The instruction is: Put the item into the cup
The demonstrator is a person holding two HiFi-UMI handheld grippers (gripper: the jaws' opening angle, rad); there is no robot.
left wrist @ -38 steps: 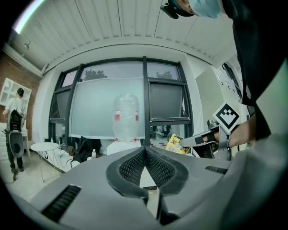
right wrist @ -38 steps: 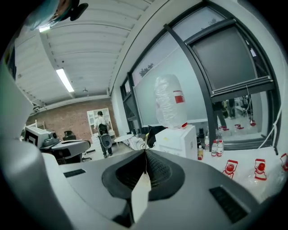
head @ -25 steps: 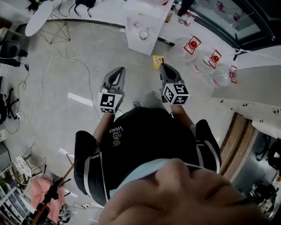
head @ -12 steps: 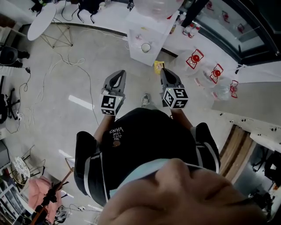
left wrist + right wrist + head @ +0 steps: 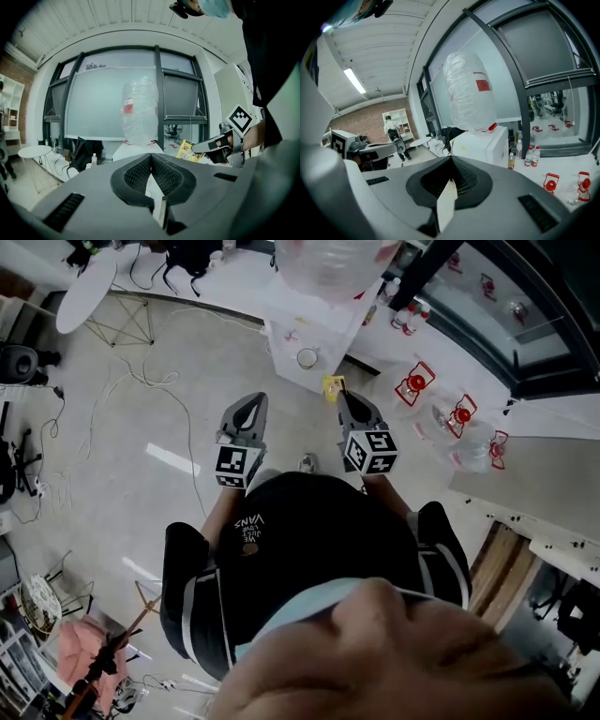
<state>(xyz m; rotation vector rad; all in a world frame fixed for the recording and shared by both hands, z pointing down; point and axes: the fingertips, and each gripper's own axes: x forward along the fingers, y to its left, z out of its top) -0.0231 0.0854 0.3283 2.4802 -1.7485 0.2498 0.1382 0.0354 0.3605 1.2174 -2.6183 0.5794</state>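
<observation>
I have both grippers held out ahead of the wearer's chest, side by side and well apart, above the pale floor (image 5: 141,427). The left gripper (image 5: 247,401) has its jaws pressed together at the tip, and I see nothing caught between them in its own view. The right gripper (image 5: 343,393) has its jaws clamped on the item, a flat yellow packet (image 5: 332,384), which sticks out past the jaw tips. In the right gripper view I only get the packet's pale back, standing as a thin sheet between the ribbed pads. From the left gripper view the packet shows its yellow printed face at the end of the right jaws. The cup (image 5: 307,358) stands upright on the white desk (image 5: 330,329), near the edge that faces me. It looks white, and I cannot tell whether anything is inside. In the head view the packet sits just short of the desk and a little to the right of the cup, not touching either. A large clear plastic-wrapped bundle (image 5: 328,263) with red marks stands on the desk behind the cup. Small bottles (image 5: 529,157) stand on the floor by the window to the right of the desk, with red and white frames (image 5: 413,384) lying further right. A person (image 5: 391,126) stands far back by a white shelf
</observation>
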